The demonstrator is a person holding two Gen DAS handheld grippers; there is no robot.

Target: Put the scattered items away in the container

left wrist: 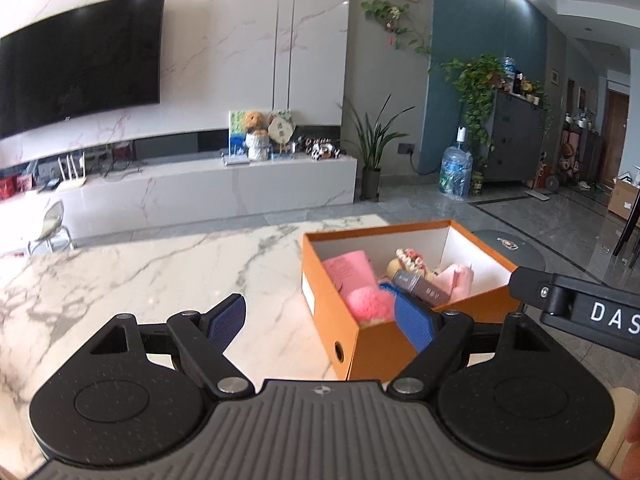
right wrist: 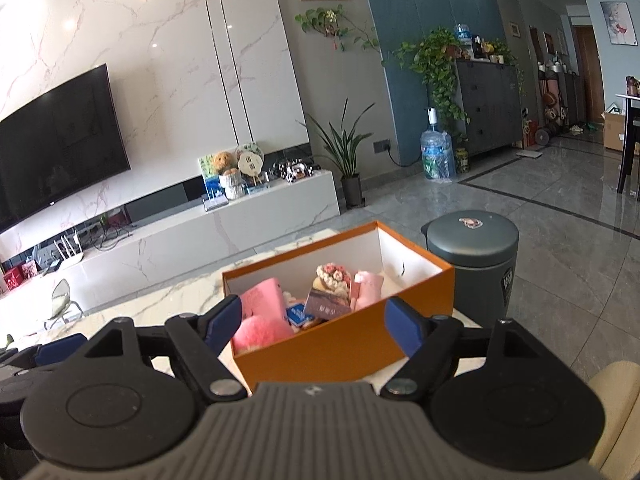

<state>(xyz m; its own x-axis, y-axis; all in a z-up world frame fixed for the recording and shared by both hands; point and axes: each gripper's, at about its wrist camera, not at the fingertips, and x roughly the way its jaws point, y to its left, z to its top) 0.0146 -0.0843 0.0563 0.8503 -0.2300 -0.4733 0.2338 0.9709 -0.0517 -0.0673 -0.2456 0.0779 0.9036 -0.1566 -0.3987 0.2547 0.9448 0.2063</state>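
Orange cardboard box (right wrist: 344, 344) rectangular, holds fluffy pink items (right wrist: 262, 322); marble table (left wrist: 140, 272)

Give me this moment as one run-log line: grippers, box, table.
left gripper: open, empty | right gripper: open, empty | orange cardboard box: holds pink and other small items | white marble table: nothing loose seen

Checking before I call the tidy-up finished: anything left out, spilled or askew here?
Nothing stands out. The orange box sits upright on the marble table, the items inside it; no strays on the visible tabletop.
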